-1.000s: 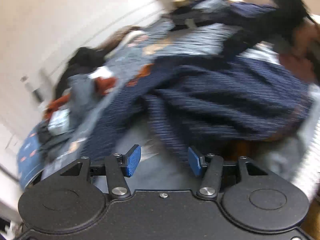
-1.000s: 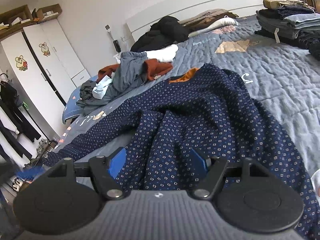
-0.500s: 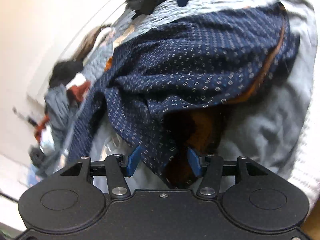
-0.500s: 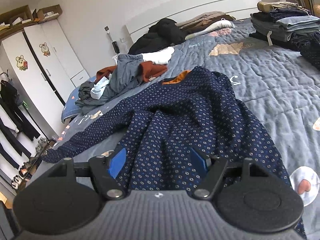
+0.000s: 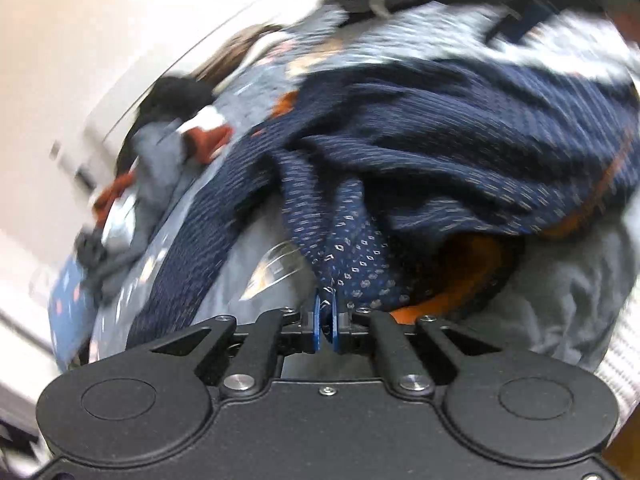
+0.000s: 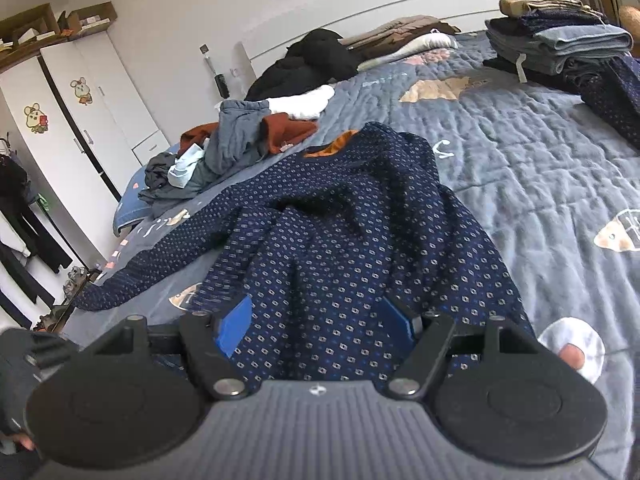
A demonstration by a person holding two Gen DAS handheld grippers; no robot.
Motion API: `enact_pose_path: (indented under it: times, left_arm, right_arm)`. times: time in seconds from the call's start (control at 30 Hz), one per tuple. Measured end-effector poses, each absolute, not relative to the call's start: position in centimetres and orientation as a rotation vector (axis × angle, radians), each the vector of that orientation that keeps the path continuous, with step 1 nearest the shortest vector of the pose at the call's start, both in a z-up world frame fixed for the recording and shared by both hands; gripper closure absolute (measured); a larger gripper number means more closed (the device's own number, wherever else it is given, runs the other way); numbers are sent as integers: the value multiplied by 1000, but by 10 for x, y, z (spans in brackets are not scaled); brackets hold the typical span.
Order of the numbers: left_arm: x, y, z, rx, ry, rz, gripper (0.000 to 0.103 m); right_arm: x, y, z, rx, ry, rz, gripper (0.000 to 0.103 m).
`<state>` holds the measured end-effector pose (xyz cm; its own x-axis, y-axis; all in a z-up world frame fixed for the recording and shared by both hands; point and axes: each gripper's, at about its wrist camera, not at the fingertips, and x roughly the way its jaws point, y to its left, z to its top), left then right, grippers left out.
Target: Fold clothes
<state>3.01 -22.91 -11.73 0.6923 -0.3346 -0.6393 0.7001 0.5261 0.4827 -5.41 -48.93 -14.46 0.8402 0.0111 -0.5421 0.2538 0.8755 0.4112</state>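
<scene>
Left gripper [image 5: 328,320]: jaws pressed together on a thin fold of the navy dot-patterned garment with orange lining [image 5: 440,152], pinched at an edge directly ahead of the pads. From the pinch the cloth runs forward and fans out to the right, its orange inner face exposed just beside the grip. The view is motion-blurred, so which part of the garment is held (hem or sleeve edge, probably) cannot be told for certain.

Right gripper [image 6: 316,320]: jaws spread wide, holding nothing. The same garment [image 6: 352,232] lies directly under and ahead of the blue pads [image 6: 236,320]; whether the pads touch the cloth cannot be told.

Garment position: spread crumpled on the grey-blue quilted bed cover [image 6: 540,168]. Long axis runs away from the right gripper toward the orange neckline at the far end; one sleeve trails out to the left toward the bed edge.

Governing relation: the body of the garment lies straight ahead of the open right jaws, and the left jaws already have an edge. The right gripper looks the nearer for taking a second hold.

Surroundings: heap of unfolded grey, rust and pale blue clothes [image 6: 224,152] beyond the sleeve; stack of folded clothes [image 6: 560,40] at far right; black garment [image 6: 312,64] by the headboard; white wardrobe with mouse stickers [image 6: 68,112] at left.
</scene>
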Motion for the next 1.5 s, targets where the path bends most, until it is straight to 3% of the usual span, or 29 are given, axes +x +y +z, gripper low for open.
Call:
enact_pose_path:
  times: [0.4,0.5,0.57,0.6,0.63,0.93,1.1,1.37,1.5]
  left_arm:
    - [41,-146,-98,665,632,-537,98]
    - [39,-150,-108,679,652,-568,92]
    - [33,-155,-112,721,624,-575,74]
    - [29,-158,-113,740,605,-579,59]
    - [25,-162,-112,744,584,-596,55]
    - [-26,-251,-114,827,452,-852,55]
    - [-59,-306,-148,1089,328,-947,55]
    - [-60,-349,-148,903,440,-1054,55]
    - [-56,-363,-141,748,490,-1043,44]
  right_arm:
    - [-60,-481,-143,472,566,-89,32]
    - [-59,-483,-144,466,569,-89,32]
    - [-59,-485,-147,462,579,-95,32]
    - [-60,-485,-148,463,585,-104,32]
    - [-61,-487,-149,465,589,-111,32]
    - [-70,-502,-143,405,602,-146,32]
    - [-82,-519,-144,348,635,-190,32]
    - [-100,-548,-149,277,690,-266,32]
    - [-101,-575,-172,408,757,-317,32]
